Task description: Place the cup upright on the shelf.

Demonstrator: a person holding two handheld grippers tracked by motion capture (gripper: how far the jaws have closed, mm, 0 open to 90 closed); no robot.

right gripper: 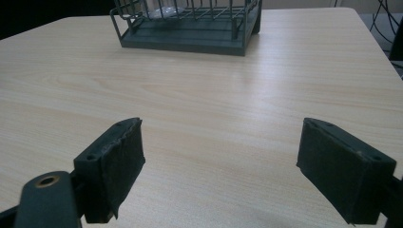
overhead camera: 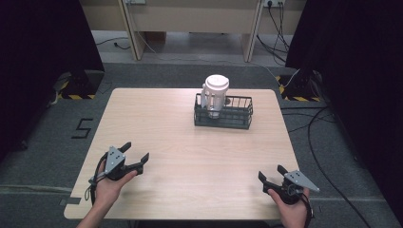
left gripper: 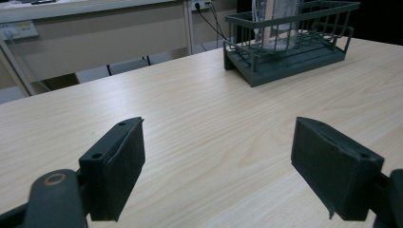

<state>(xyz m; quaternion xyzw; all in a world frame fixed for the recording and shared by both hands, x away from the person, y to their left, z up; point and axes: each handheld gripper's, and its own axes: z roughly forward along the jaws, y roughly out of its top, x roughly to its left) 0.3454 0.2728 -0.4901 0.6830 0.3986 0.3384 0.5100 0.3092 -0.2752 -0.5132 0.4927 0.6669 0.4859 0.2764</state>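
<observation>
**Nothing gripped yet, work not begun**

Left tongs (overhead camera: 135, 153) and right tongs (overhead camera: 271, 173) are held spread wide and empty, low over the near edge of the surface (overhead camera: 157, 123). The white jug (overhead camera: 215, 95) is seen upright in the wire basket (overhead camera: 235, 118), well ahead of both tongs (nearer the right pair). Approach, grip and lift are judged outstanding.

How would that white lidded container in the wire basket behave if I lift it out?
The white container stands tall and upright above the basket rim, so it probably tips easily. Its smooth plastic-looking wall may slip in a claw. It likely feels light.
</observation>
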